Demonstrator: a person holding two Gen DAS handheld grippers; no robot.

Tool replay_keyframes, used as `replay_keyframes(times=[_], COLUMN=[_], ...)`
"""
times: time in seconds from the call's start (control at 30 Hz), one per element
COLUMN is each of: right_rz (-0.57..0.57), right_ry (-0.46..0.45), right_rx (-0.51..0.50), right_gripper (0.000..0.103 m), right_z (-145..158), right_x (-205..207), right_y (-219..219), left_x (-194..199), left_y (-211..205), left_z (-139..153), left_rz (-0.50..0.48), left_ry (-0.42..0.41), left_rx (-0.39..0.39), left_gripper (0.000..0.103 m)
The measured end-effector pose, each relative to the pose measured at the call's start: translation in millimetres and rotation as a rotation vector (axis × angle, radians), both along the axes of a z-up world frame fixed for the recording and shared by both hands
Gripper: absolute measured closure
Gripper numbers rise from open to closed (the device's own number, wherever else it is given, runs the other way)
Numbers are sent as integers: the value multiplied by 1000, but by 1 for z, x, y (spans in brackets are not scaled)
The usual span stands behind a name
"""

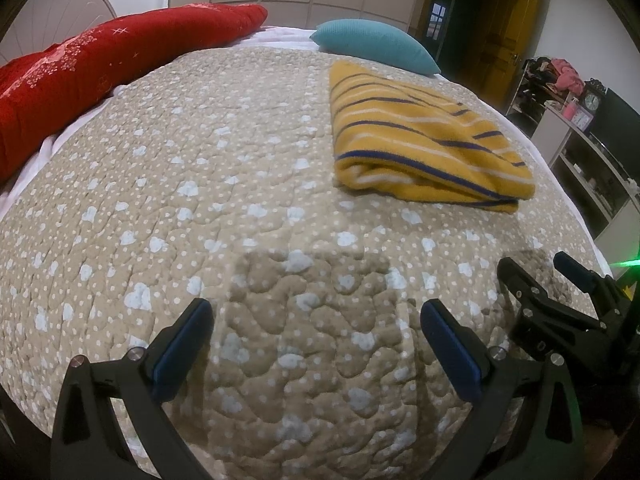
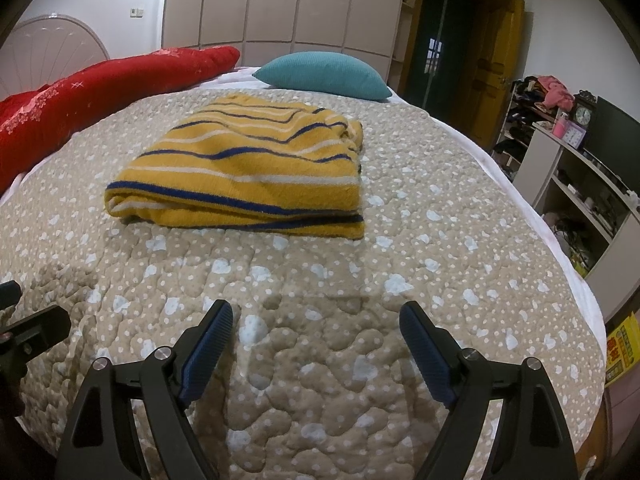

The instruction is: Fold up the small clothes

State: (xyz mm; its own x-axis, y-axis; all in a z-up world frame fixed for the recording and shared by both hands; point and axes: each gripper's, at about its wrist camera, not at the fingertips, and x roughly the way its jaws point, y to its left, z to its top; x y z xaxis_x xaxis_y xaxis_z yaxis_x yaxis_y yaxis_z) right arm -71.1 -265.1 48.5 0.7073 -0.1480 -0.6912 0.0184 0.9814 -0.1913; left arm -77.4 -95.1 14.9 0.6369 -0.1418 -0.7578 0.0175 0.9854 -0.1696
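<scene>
- The yellow striped garment [image 2: 244,176] lies folded into a thick, roughly rectangular bundle on the bed's quilt [image 2: 400,280], its blue and white stripes running across it and the layered fold edges facing the cameras
- In the left wrist view the same garment [image 1: 424,140] sits up and to the right of centre, well apart from both tongs
- The right tongs [image 2: 316,320] hover low over the quilt short of the bundle, pointing toward it, their blue-padded fingers [image 2: 208,348] spread wide with nothing between them
- The left tongs [image 1: 316,316] are likewise held low over the quilt, level and aimed up the bed, blue pads spread wide and gripping nothing
- The right tongs also show at the lower right edge of the left view [image 1: 536,272], just beside the left pair, jaws apart; both cast shadows on the quilt beneath
- The quilt is beige with white dots and pale heart shapes, and covers most of the bed
- A teal pillow [image 2: 324,74] rests beyond the garment near the far end, close to it but not touching
- A long red blanket [image 2: 100,96] lies along the left side of the bed
- To the right stand shelves [image 2: 576,184] with a clock [image 2: 583,115] and clutter; pale wardrobe doors [image 2: 280,4] line the far wall
</scene>
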Motion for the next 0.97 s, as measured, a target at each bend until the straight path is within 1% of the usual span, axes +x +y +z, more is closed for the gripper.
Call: replay_keyframes(times=[0.13,0.23,0.37,0.5,0.73,0.97], right_rz=[1,3,18,44,77,61], right_ry=[3,8,-16,-32,-44,-23], right_rx=[-8,-22,-49,-53,-71,-31], right_gripper=[14,14,13,12,12,11], right_z=[1,7,19,26,31,28], right_x=[3,11,16,19,23,31], right_y=[0,0,4,9,17,11], left_x=[9,18,27,32,40,45], left_y=[3,5,6,5,3,4], left_z=[4,13,25,30,30,26], left_rz=[-5,-4,-5,-12,-23,-25], left_ry=[-6,-34,-68,-83,-71,-59], left_rx=[-2,26,47,63,79,89], left_gripper=[0,0,0,0,0,0])
